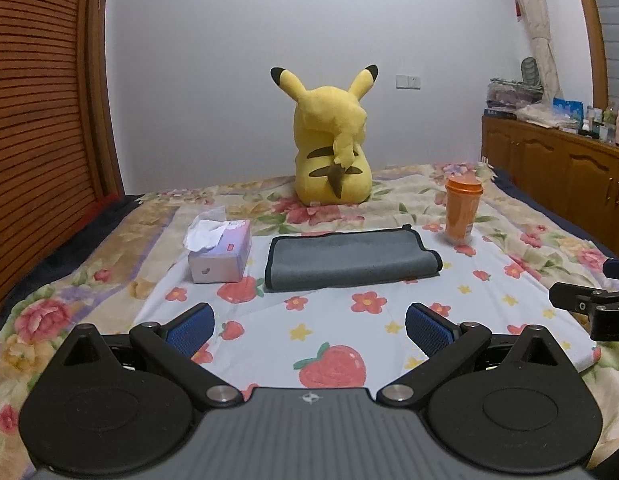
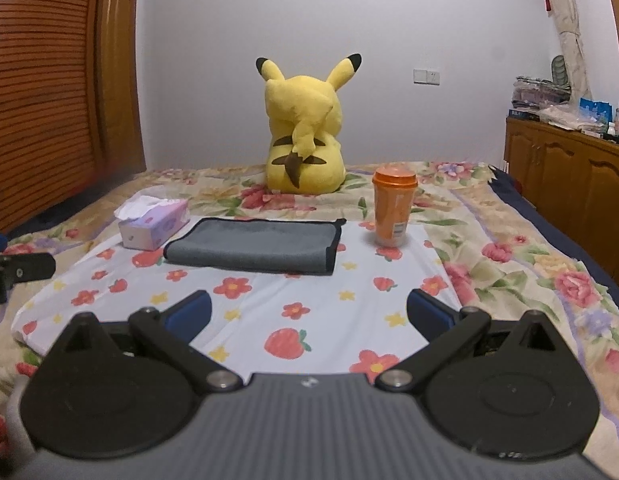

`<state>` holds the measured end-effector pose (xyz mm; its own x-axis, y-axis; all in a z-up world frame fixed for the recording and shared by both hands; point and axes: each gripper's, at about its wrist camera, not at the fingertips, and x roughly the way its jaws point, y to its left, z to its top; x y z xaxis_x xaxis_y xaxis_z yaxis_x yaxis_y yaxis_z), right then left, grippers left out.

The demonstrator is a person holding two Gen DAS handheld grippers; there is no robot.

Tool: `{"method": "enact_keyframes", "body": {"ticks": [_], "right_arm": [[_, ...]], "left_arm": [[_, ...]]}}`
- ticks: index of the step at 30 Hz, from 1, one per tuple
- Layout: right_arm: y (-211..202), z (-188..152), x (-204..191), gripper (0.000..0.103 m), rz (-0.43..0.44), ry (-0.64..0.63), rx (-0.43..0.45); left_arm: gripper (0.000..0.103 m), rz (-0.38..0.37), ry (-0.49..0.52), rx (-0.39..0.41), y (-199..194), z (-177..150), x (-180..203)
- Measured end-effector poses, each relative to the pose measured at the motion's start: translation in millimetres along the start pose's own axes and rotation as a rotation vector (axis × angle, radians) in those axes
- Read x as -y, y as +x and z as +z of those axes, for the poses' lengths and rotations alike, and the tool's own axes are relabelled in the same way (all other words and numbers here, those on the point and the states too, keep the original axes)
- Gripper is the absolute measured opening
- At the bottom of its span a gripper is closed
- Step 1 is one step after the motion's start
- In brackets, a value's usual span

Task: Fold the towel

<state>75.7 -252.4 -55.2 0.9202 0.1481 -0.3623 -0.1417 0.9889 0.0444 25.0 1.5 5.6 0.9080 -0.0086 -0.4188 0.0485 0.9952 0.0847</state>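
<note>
1. The grey towel, edged in black, lies on the strawberry-and-flower printed sheet spread over the bed, between the tissue box on its left and the orange lidded cup on its right. It looks folded at least once already, with its far right corner curling up.
2. The left gripper hangs near the viewer with its blue-padded fingers spread wide and nothing between them, well short of the towel.
3. The right gripper is likewise spread and empty, also on the near side of the towel.
4. Risk: the cup stands tall on soft bedding just beside the towel's right edge; a sweeping fold could tip it.
5. Risk: the tissue box sits near the left edge and could be nudged.
6. Risk: a pinch on doubled cloth may catch only the top layer, or snag the sheet beneath, spoiling the fold.
7. Writing: a small red label on the box and a white one on the cup are too small to read. The Pikachu plush at the far side shows no tag I can read.
</note>
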Motion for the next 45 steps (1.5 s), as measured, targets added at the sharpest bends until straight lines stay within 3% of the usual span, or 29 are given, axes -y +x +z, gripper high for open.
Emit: {"method": "enact_keyframes", "body": {"ticks": [14,45], "right_arm": [[-5.3,1.3,3.4,0.103,-0.015,0.015,0.043],[-5.4,1.7,4.1,0.103,-0.019,0.019,0.045]], "left_arm": [[0.103,0.010,0.001,0.042,-6.0,2.6,-0.1],[0.103,0.016,0.004,0.040,-4.4,1.8,-0.7]]}}
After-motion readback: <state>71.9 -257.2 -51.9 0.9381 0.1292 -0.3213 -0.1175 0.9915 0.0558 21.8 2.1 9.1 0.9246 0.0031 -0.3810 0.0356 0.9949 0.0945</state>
